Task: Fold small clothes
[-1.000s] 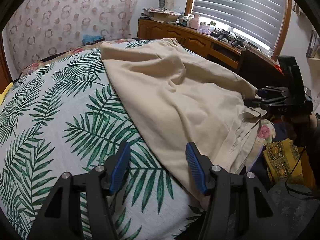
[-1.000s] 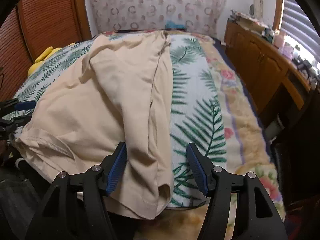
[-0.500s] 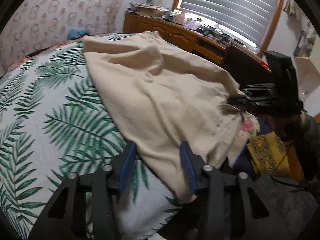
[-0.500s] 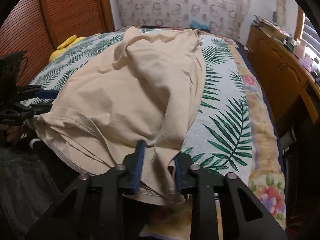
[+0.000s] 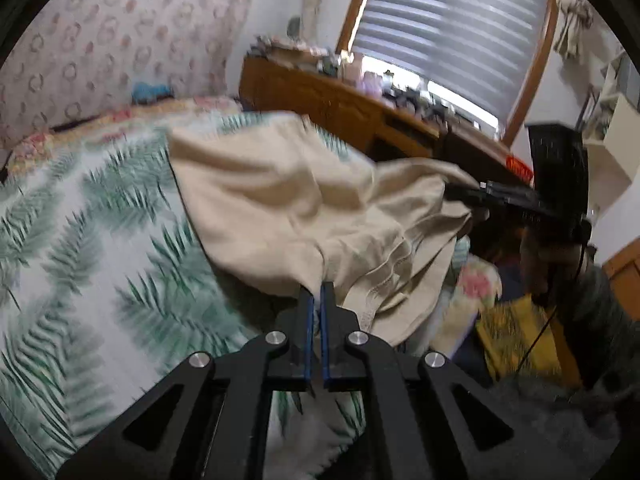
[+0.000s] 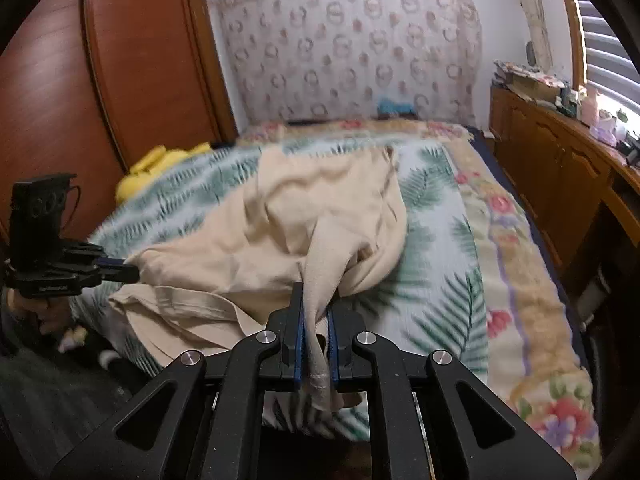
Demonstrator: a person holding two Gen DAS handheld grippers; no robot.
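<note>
The left gripper (image 5: 317, 300) has just closed on the near left corner of the beige garment (image 5: 288, 204), and the right gripper (image 6: 316, 308) has clamped its near right corner, likely to lift the hem for a fold. The garment otherwise lies on the bed (image 6: 448, 264). Only the right view shows cloth bunched between the pads; the left shows a slim gap.

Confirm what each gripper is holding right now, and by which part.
Both hold the beige garment at its near hem: left gripper pinches one corner, right gripper the other, cloth bunched between its pads.
</note>
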